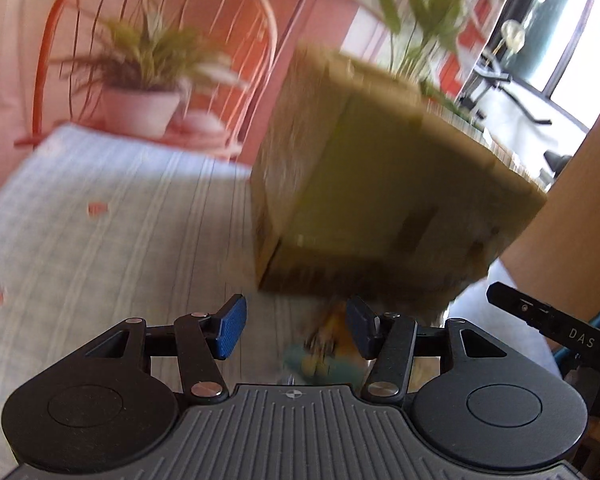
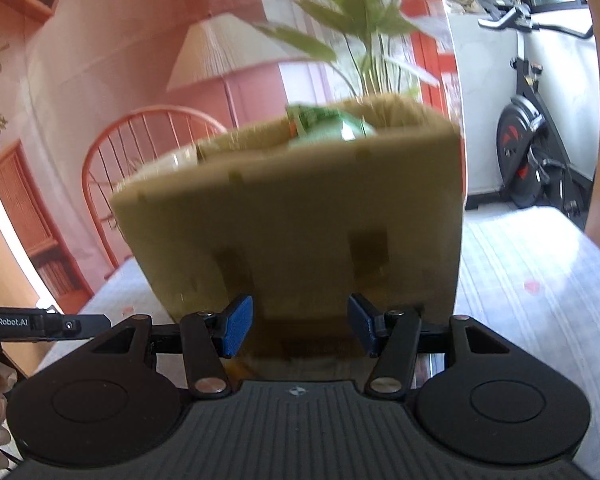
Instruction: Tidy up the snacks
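Snacks (image 2: 324,128) are sticking out of a cardboard box (image 2: 300,216) on the tabletop (image 1: 100,240); the left gripper (image 1: 296,330) and right gripper (image 2: 300,330) are standing partly open, holding nothing.

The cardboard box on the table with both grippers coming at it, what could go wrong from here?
1. The cardboard box is full to the top, and a green snack bag sticks out above its rim; a bump could knock that bag out.
2. A colourful snack packet lies on the table by the left gripper, whose open fingers could catch or crush it.
3. Both views are blurred, so aim may be off.
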